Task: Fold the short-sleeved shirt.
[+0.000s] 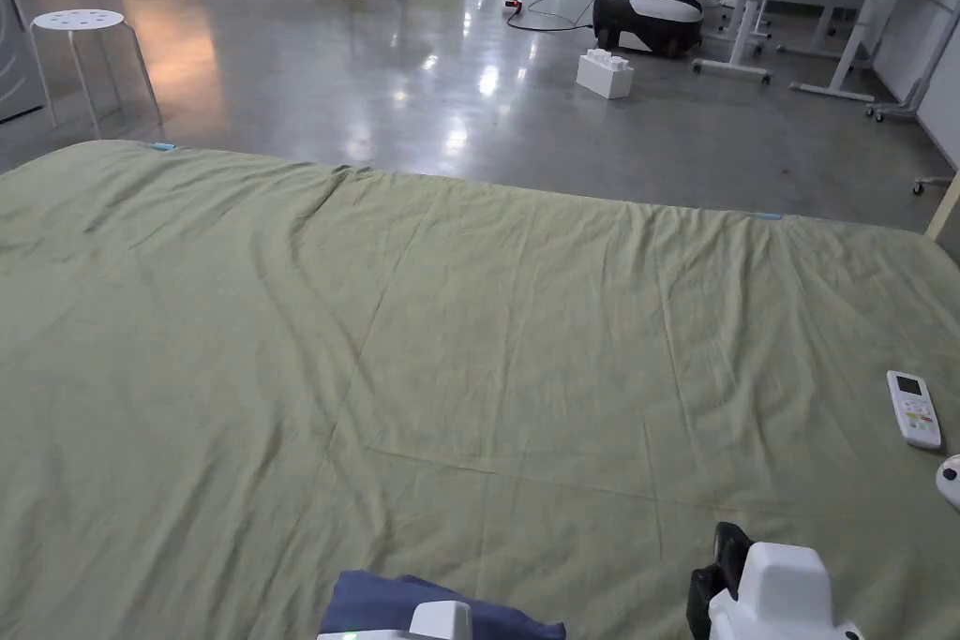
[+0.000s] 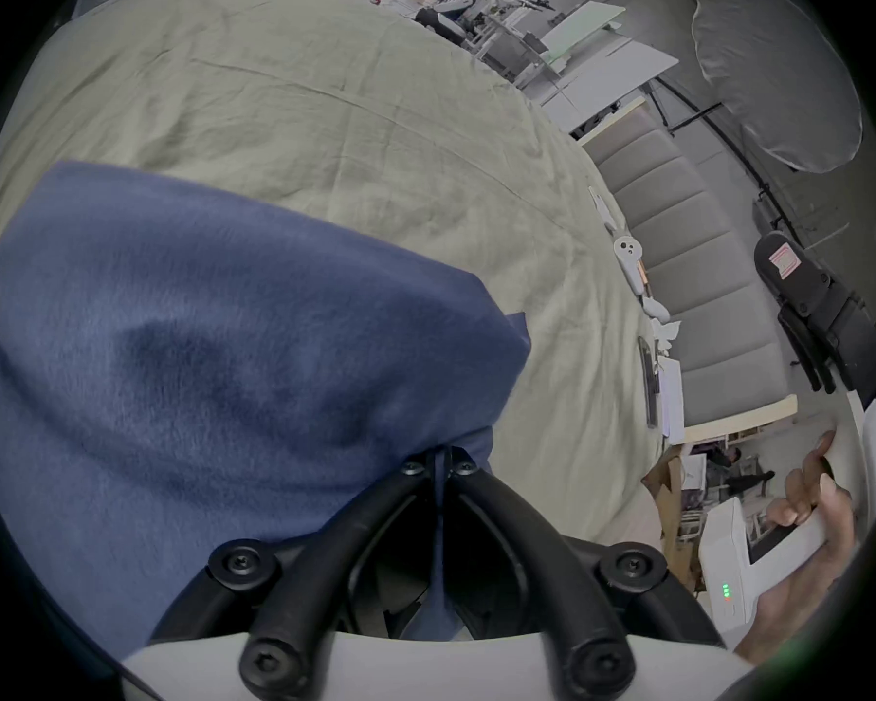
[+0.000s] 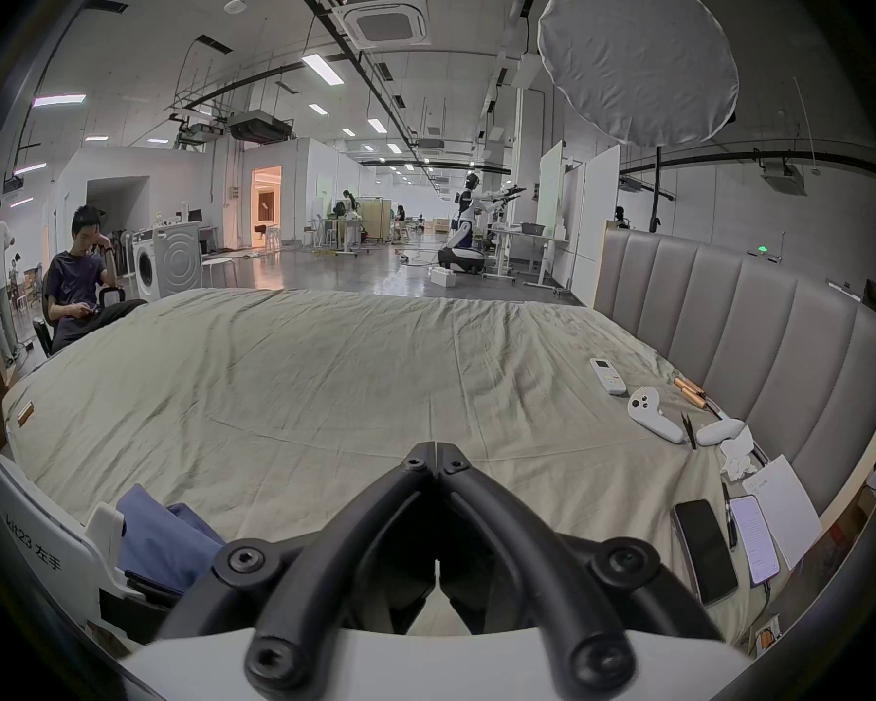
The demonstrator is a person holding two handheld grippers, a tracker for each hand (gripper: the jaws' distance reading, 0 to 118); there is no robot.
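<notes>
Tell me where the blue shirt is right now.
The blue shirt is clamped in the left gripper, bunched over the bed's near edge, bottom-centre in the head view.

A glossy grey concrete floor [image 1: 394, 80] stretched past the green-sheeted bed [image 1: 469, 342]. A white stool [image 1: 80, 23] stood left; a padded grey headboard [image 3: 759, 327] rose under ceiling strip lights [image 3: 322, 68].

blue shirt [image 1: 375, 602] cut off by bottom edge, shape unclear

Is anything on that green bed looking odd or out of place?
Yes. By the headboard lies clutter unrelated to folding: a remote control, game controllers, two phones. The blue shirt isn't spread flat; it hangs bunched from the left claw. The right claw is shut, empty.
</notes>
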